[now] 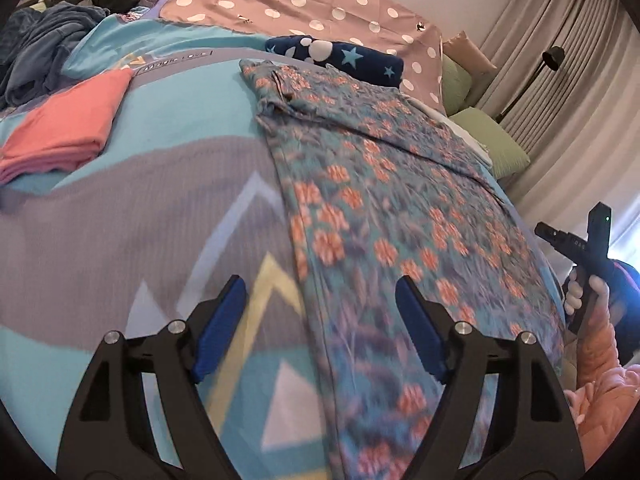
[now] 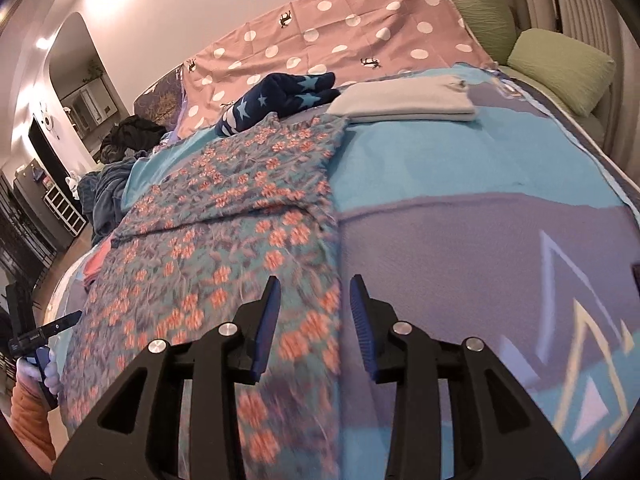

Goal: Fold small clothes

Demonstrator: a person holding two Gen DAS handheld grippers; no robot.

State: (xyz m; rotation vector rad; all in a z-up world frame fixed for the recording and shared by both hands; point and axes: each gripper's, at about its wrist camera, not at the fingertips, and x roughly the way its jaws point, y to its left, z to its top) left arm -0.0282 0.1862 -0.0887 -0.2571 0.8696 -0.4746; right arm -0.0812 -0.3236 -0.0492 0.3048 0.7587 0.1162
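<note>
**Floral garment flat on bed; both tongs released**

The floral garment (image 1: 384,216) lies spread lengthwise on the blue patterned blanket (image 1: 168,200) covering the bed. Left tongs (image 1: 320,320) are released, jaws wide, straddling the garment's left edge without gripping it. Right tongs (image 2: 312,312) are released with a narrower gap, above the garment's right edge. A folded pink stack (image 1: 64,132) sits left of the garment; a folded white stack (image 2: 404,102) lies beyond its right far corner; a navy star-print item (image 1: 344,58) rests just behind it.
</note>
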